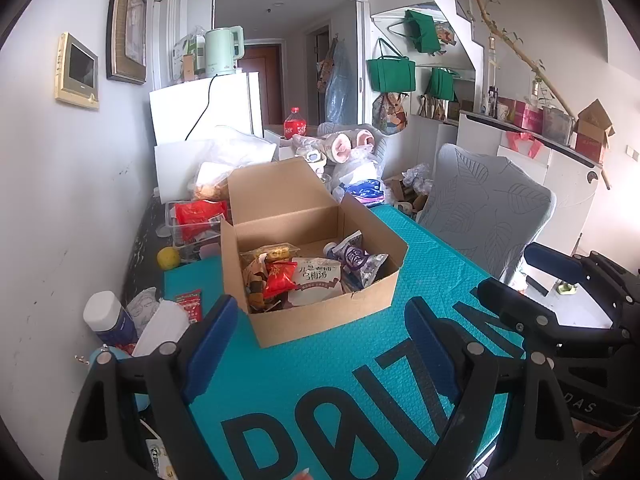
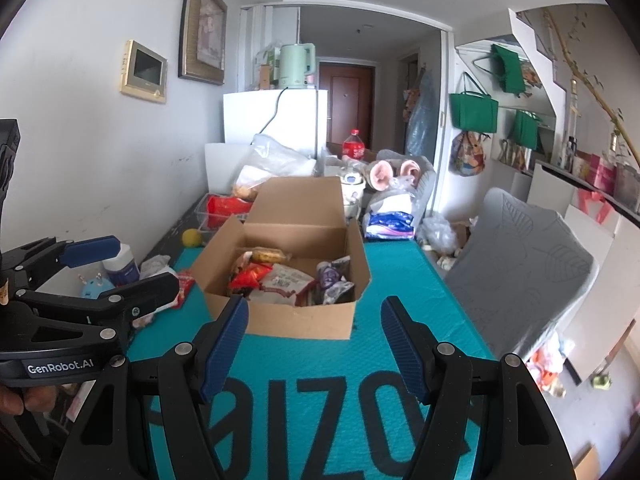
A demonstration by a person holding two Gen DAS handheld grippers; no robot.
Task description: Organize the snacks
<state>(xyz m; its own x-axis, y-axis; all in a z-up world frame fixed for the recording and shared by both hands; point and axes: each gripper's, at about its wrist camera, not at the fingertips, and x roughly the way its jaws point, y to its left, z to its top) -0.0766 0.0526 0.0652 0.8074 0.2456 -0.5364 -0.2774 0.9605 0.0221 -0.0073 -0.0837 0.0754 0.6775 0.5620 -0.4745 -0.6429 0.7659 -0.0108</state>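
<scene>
Teal bubble-textured mat covers our worktop, and on it sits the open brown cardboard box of mixed snack packets. Our left gripper and right gripper hover short of it, fingers wide and empty. We risk crushing packets or shoving the light box when reaching in.

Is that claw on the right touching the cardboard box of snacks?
Apart. In the right wrist view, the right gripper hangs open short of the cardboard box, with teal mat showing between its fingers.
</scene>
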